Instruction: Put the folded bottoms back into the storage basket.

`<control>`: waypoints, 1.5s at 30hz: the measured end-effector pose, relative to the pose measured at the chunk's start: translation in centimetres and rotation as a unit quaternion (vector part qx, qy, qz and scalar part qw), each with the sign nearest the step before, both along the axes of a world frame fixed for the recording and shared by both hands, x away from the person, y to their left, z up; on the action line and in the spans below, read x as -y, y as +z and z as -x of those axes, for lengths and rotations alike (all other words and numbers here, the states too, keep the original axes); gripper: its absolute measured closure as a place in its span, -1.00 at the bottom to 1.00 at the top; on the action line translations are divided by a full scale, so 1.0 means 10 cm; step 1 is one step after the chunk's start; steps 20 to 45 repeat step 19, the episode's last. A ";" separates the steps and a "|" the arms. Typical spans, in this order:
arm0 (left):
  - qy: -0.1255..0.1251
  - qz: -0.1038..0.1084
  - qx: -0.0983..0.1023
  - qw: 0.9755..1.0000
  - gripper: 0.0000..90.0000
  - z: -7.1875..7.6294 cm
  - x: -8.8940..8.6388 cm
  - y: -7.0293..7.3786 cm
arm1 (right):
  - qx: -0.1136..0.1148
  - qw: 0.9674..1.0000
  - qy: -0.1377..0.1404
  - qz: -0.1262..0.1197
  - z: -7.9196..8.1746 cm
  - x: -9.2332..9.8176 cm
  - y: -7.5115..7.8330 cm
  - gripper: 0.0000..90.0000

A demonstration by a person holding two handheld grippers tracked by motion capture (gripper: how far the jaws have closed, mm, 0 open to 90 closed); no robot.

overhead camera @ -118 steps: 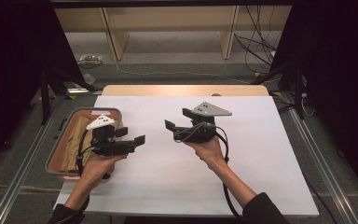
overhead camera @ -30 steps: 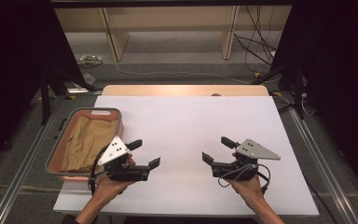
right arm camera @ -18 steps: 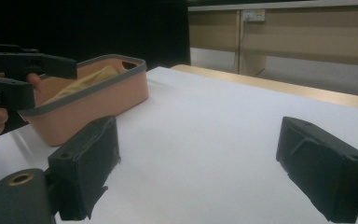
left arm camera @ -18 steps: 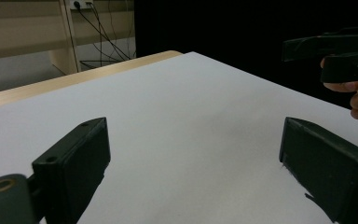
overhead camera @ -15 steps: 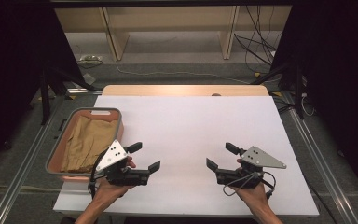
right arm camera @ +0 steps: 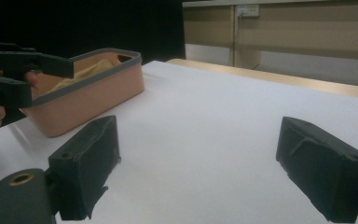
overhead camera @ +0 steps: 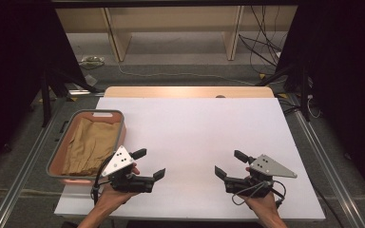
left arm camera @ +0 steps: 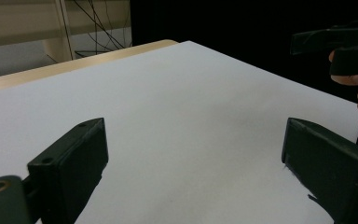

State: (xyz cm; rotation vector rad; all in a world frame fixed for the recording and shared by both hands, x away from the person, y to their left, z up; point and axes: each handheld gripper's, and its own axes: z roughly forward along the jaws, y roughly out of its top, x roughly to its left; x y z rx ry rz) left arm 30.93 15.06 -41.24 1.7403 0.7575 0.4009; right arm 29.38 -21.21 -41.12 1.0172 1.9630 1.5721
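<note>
My left gripper (overhead camera: 149, 163) is held low near the table's front left, just right of the bin, open with nothing between its jaws. My right gripper (overhead camera: 230, 164) is at the front right, also open and empty, and the two point toward each other. In the left gripper view the wide-apart jaws of the left gripper (left arm camera: 196, 158) frame bare white surface, and the right gripper (left arm camera: 340, 42) appears at the upper right. In the right gripper view the right gripper (right arm camera: 200, 158) faces the bin (right arm camera: 93, 93) and the left gripper (right arm camera: 14, 70).
A pink bin with a grey rim (overhead camera: 120, 135) sits at the table's left edge and holds crumpled brown material (overhead camera: 88, 145). A white sheet (overhead camera: 195, 123) covers the table, and a wooden strip (overhead camera: 185, 91) shows at the far edge. Cables and shelf legs lie beyond.
The left gripper has left the bin and the right gripper the table's middle; both came back to the front edge. Over the last second they drifted slightly nearer the person.
</note>
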 end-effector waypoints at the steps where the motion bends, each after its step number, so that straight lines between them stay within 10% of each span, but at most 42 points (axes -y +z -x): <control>1: -0.003 -0.003 0.001 1.000 -0.85 0.00 0.00 0.00 | 0.000 1.000 0.000 0.000 0.00 0.00 0.00 -0.69; 45: -0.001 0.004 0.002 1.000 -0.86 -0.03 0.01 0.02 | 0.000 1.000 -0.003 0.001 -0.02 -0.02 0.01 -0.69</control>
